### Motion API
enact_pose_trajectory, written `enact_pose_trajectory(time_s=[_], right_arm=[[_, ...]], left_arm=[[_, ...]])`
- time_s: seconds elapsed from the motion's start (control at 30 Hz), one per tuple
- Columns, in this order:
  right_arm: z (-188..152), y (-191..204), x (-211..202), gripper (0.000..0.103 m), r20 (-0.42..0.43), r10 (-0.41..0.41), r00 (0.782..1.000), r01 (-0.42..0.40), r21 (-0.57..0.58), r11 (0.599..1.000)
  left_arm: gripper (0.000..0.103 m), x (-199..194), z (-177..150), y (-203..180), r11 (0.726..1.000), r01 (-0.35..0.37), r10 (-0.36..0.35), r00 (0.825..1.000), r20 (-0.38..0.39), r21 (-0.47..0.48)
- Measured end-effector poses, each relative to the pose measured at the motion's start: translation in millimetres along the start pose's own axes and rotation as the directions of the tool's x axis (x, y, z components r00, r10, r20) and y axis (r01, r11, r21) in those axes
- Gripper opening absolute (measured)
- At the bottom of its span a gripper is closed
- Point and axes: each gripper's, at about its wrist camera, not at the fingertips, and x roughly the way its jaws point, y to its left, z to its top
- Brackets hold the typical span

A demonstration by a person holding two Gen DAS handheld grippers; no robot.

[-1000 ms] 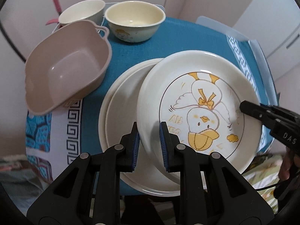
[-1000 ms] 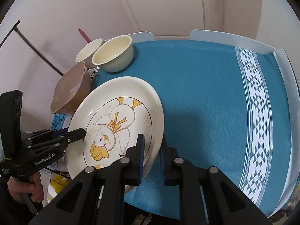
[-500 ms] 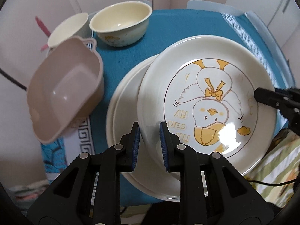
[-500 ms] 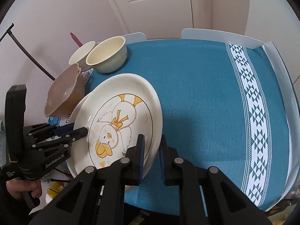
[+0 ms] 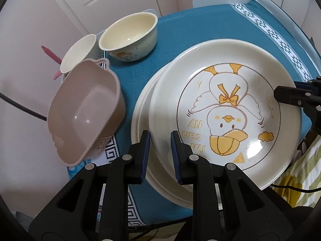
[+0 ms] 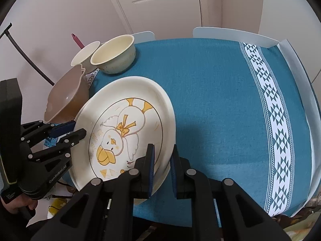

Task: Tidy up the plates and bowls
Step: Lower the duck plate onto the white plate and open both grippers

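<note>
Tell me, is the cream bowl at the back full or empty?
Empty. The cream bowl stands upright on the blue cloth, and its bare pale inside shows down to the bottom.

Duck plate (image 5: 224, 108) tilted over plain plate (image 5: 140, 112); cream bowl (image 5: 128, 38), cup (image 5: 78, 56), tan dish (image 5: 84, 112) behind.
</note>
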Motion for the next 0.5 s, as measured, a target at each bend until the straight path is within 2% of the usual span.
enact_pose_trajectory(time_s=[0.5], right_arm=[[-6.0, 7.3, 6.5, 0.014, -0.014, -0.054, 0.998, 0.053, -0.020, 0.998]], left_arm=[[0.019, -5.9, -3.5, 2.5, 1.000, -0.002, 0.002, 1.000, 0.022, 0.001]])
